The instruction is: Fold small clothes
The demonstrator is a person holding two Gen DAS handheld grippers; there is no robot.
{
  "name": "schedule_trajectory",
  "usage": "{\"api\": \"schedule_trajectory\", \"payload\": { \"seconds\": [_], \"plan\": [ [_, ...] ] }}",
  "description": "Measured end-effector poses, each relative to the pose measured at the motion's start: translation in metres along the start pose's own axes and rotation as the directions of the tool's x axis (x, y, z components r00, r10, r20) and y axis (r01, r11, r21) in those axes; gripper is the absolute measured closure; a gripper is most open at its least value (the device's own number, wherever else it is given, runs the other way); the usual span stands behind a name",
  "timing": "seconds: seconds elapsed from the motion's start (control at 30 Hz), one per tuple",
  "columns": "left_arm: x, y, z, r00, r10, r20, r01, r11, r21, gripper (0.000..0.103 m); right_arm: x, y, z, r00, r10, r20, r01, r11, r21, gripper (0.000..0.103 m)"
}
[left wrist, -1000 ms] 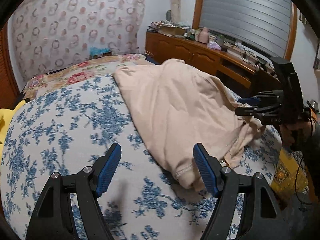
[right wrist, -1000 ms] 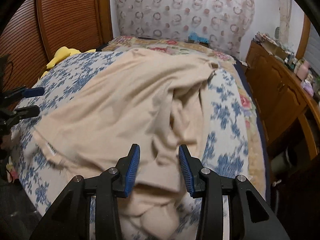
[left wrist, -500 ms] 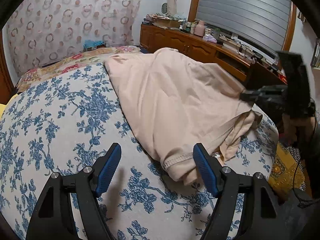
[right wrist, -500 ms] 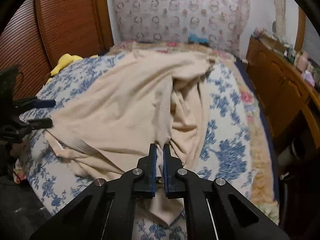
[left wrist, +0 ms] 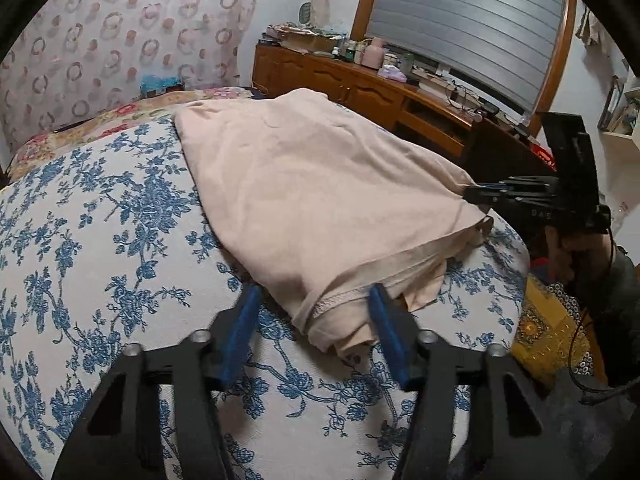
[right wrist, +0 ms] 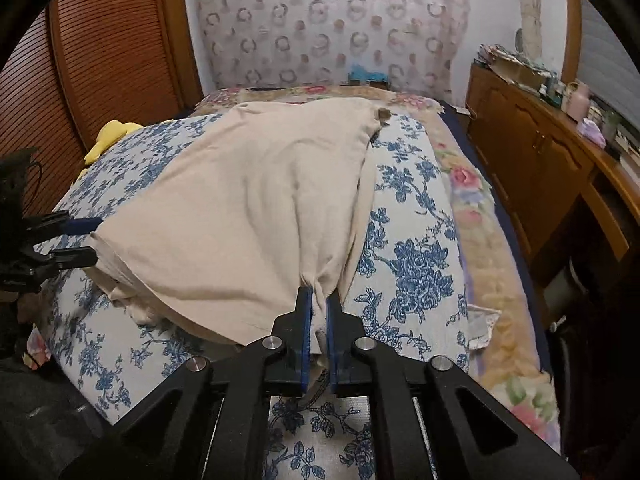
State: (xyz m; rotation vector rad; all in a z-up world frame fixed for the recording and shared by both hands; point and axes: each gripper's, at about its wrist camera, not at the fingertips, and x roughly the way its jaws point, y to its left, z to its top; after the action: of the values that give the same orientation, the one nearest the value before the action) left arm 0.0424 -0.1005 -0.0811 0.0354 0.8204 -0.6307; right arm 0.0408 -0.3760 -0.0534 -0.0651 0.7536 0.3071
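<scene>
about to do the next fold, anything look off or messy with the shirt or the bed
The beige shirt is not lying flat. Its near edge is bunched into a wad between the left gripper's jaws, which have just been closing. The right gripper pinches another corner, pulling creases across it. The bed cover looks smooth.

A plain pale-peach cotton garment (right wrist: 256, 208) lies on a white bedspread printed with blue flowers (right wrist: 408, 248). Beyond the garment hangs a pale curtain patterned with brown-pink rings (right wrist: 328, 20), and a yellow cloth (right wrist: 110, 136) lies left of it. The black grippers carry blue pads.
</scene>
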Motion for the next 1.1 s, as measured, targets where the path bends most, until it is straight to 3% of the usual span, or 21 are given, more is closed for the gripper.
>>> {"api": "schedule_trajectory", "payload": {
  "seconds": [0.07, 0.23, 0.47, 0.9, 1.1],
  "plan": [
    [0.001, -0.002, 0.0, 1.0, -0.025, -0.006, 0.025, 1.0, -0.001, 0.07, -0.001, 0.002, 0.003, 1.0, 0.004, 0.0, -0.004, 1.0, -0.001, 0.094],
    [-0.003, -0.012, -0.001, 0.999, -0.033, -0.009, 0.033, 0.999, 0.022, 0.089, -0.007, 0.006, 0.005, 1.0, 0.0, 0.0, 0.0, 1.0, -0.011, 0.094],
    [-0.024, -0.026, -0.008, 0.999, -0.047, -0.016, 0.048, 0.997, 0.06, 0.095, -0.002, 0.0, -0.001, 1.0, -0.005, 0.006, 0.005, 1.0, -0.006, 0.094],
    [-0.046, -0.023, -0.007, 1.0, -0.022, 0.014, 0.021, 0.999, 0.037, 0.095, -0.018, -0.004, -0.003, 0.999, -0.039, 0.027, 0.039, 0.999, -0.001, 0.091],
    [-0.032, -0.007, 0.001, 0.999, 0.032, 0.002, -0.032, 0.999, 0.006, 0.071, -0.017, -0.006, 0.001, 0.998, -0.039, 0.05, 0.039, 0.999, 0.003, 0.084]
  ]
}}
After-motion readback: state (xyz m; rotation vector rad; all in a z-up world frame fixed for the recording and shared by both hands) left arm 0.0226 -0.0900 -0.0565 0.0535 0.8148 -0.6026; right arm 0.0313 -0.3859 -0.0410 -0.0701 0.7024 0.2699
